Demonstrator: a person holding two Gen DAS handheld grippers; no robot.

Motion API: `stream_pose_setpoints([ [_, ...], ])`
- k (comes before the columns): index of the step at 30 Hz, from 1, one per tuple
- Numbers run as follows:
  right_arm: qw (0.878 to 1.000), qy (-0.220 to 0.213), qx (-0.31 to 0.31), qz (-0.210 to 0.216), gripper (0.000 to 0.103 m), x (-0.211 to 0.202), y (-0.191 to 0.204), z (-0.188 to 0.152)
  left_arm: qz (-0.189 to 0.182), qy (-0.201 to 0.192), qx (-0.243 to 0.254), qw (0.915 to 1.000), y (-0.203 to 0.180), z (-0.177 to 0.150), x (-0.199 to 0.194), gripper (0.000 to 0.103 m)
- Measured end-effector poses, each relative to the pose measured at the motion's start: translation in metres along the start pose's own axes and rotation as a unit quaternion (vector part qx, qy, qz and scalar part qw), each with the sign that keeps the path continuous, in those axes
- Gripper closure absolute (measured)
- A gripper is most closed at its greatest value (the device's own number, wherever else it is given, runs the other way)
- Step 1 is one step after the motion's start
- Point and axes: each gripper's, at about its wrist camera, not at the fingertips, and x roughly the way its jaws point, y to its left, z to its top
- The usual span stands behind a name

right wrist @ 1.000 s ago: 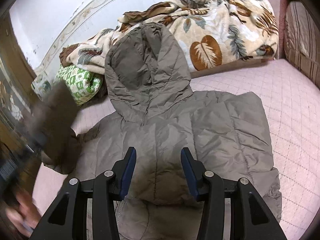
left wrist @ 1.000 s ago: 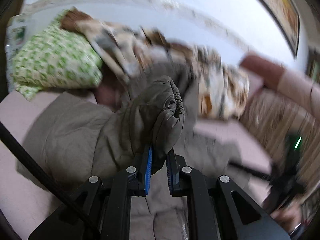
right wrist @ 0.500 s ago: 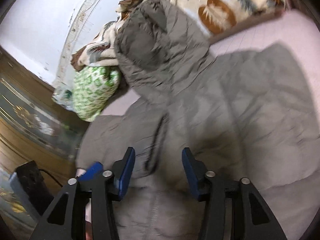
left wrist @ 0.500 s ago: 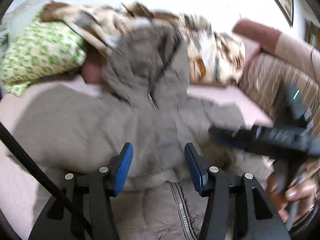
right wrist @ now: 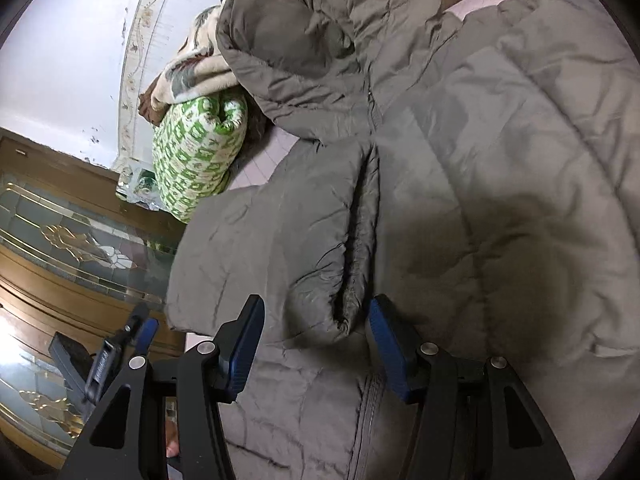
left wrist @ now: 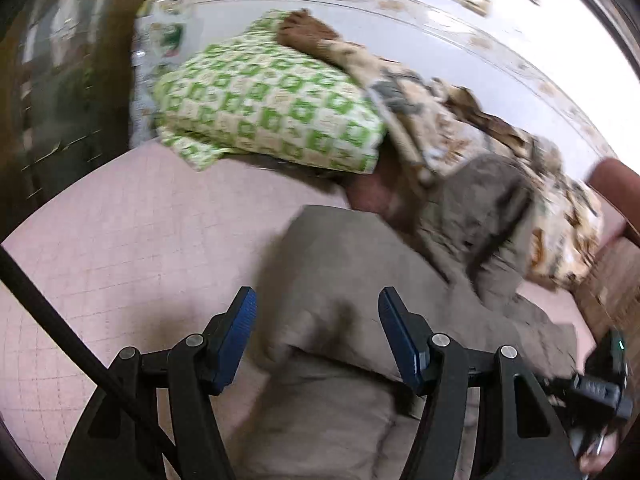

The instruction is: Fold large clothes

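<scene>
I've just let go the sleeve w/ my left gripper (left wrist: 316, 336), jaws opening empty, right gripper (right wrist: 316, 336) closing over the folded-in sleeve (right wrist: 320, 240) of the puffer coat (right wrist: 500, 180) on the bed (left wrist: 140, 248), so next fold's up.

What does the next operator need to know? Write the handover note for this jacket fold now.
Left gripper: jaws opening, nothing pinched, over the near left edge of the jacket.
Right gripper: jaws closing, the sleeve cuff lies between them, not yet pressed.
Jacket: grey puffer, spread front up on the pink bedspread, hood against the leaf-print blanket, beside the green checked pillow.
Done: one sleeve is laid across the front.
Left: other sleeve, hood, then fold the body.
</scene>
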Motion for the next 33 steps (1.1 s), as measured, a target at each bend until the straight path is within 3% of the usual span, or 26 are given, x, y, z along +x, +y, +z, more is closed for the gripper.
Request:
stream_pose_setpoints([
  [1, 1.0, -0.005, -0.004, -0.004, 0.078, 0.001, -0.001, 0.0, 0.004, 0.006, -0.01, 0.9999, 0.006, 0.0, 0.006, 0.041],
  [2, 1.0, -0.007, -0.009, -0.009, 0.08, 0.002, 0.0, 0.0, 0.003, 0.015, -0.018, 0.9997, 0.01, -0.001, 0.012, 0.041],
  [4, 0.999, -0.02, -0.023, -0.019, 0.083, -0.005, 0.005, 0.002, -0.004, 0.028, -0.035, 0.999, 0.019, -0.001, 0.019, 0.041],
  [9, 0.988, -0.115, -0.079, -0.069, 0.084, -0.059, 0.025, 0.014, -0.008, 0.026, -0.045, 0.9986, 0.024, 0.003, 0.019, 0.041],
  [14, 0.96, -0.183, -0.106, -0.181, 0.085, -0.103, 0.018, 0.031, -0.009, 0.039, -0.031, 0.9987, 0.014, 0.002, 0.026, 0.041],
  [18, 0.958, -0.153, -0.084, -0.226, 0.085, -0.097, -0.005, 0.037, -0.016, 0.069, 0.007, 0.9975, -0.009, -0.01, 0.046, 0.041],
  [22, 0.936, -0.161, -0.099, -0.297, 0.085, -0.093, -0.007, 0.035, -0.003, 0.081, 0.054, 0.9953, -0.034, -0.024, 0.06, 0.041],
  [28, 0.936, -0.11, -0.089, -0.323, 0.082, -0.076, -0.028, 0.034, 0.047, 0.123, 0.113, 0.9848, -0.051, -0.044, 0.087, 0.038],
  [33, 0.938, -0.091, -0.074, -0.326, 0.082, -0.07, -0.039, 0.034, 0.06, 0.143, 0.102, 0.9825, -0.044, -0.046, 0.096, 0.03],
])
